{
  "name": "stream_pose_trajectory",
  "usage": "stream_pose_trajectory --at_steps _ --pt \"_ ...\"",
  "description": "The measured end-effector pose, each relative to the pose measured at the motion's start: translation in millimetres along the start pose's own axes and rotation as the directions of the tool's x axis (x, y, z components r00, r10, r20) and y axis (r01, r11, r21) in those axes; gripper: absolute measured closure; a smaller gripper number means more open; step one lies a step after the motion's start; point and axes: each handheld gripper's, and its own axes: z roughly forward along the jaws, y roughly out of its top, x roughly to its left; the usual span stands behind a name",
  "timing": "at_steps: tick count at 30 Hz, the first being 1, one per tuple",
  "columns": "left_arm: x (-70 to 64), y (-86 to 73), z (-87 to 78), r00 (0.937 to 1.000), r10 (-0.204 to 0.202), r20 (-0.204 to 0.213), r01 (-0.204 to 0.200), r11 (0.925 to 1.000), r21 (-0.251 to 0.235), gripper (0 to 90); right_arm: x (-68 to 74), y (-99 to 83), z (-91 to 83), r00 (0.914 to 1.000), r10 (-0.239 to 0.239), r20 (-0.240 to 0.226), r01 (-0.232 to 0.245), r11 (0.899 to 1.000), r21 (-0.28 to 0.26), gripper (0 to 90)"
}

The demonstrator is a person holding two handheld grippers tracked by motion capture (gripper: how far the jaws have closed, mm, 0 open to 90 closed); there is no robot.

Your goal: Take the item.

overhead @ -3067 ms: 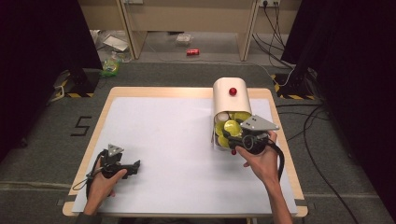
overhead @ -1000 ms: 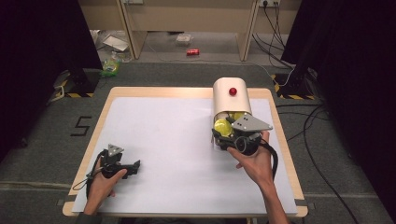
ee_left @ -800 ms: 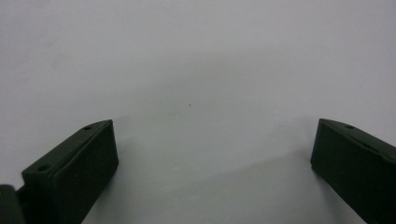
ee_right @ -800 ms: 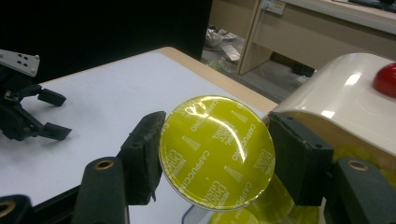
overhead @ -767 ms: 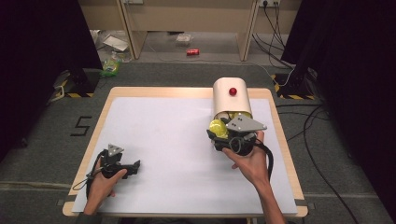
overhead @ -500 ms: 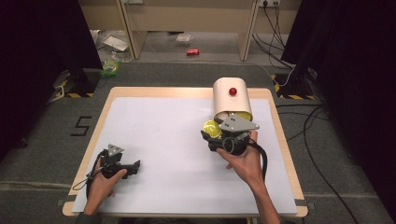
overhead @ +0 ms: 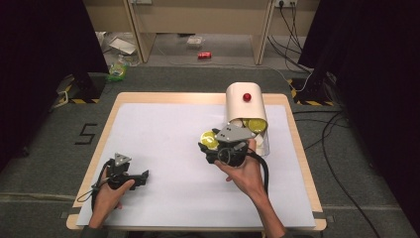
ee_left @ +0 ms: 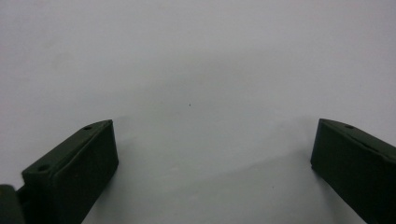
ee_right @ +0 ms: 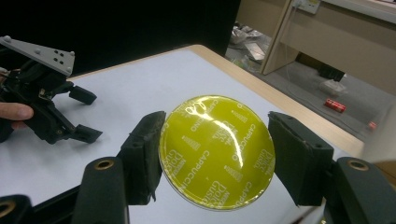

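Observation:
A round yellow coffee capsule (ee_right: 217, 149) with a printed foil lid sits between the pads of my right gripper (ee_right: 215, 135), which is shut on its sides. In the high view this capsule (overhead: 209, 140) hangs just above the white sheet, left of the container's mouth, in the right gripper (overhead: 208, 145). A cream cylinder container (overhead: 245, 106) with a red knob lies on its side at the back right. Another yellow capsule (overhead: 256, 125) shows in its open end. My left gripper (overhead: 143, 178) rests near the front left, open and holding nothing (ee_left: 210, 154).
A white sheet (overhead: 163, 134) covers the wooden table, whose edge (overhead: 304, 163) runs close to the right of the container. The left gripper (ee_right: 81, 114) and its hand appear far off in the right gripper view. Cables and clutter lie on the floor beyond.
The right gripper has drawn back out of the container's mouth and moved left over the sheet with the yellow capsule in it. The left gripper has stayed still.

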Motion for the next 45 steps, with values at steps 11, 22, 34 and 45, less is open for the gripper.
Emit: stream_pose_trajectory --at_steps 11,22,34,45 --pt "0.1 0.0 0.0 1.0000 0.000 0.001 0.000 1.0000 0.000 0.0 21.3 -0.8 18.7 0.9988 -0.038 -0.030 0.039 0.999 0.038 39.5" --pt "0.1 0.0 -0.1 1.0000 0.000 0.001 0.000 1.0000 0.000 0.0 35.6 -8.3 29.3 0.9978 -0.054 -0.039 0.056 0.996 0.063 39.5" --pt "0.2 0.0 -0.1 1.0000 0.000 0.002 0.000 1.0000 0.000 0.0 42.8 -24.0 36.4 0.9983 -0.050 -0.030 0.052 0.993 0.102 39.5" --pt "0.2 0.0 -0.1 1.0000 -0.001 0.002 0.001 1.0000 0.000 0.0 44.9 -44.5 36.7 0.9990 -0.041 -0.019 0.044 0.991 0.125 39.5"
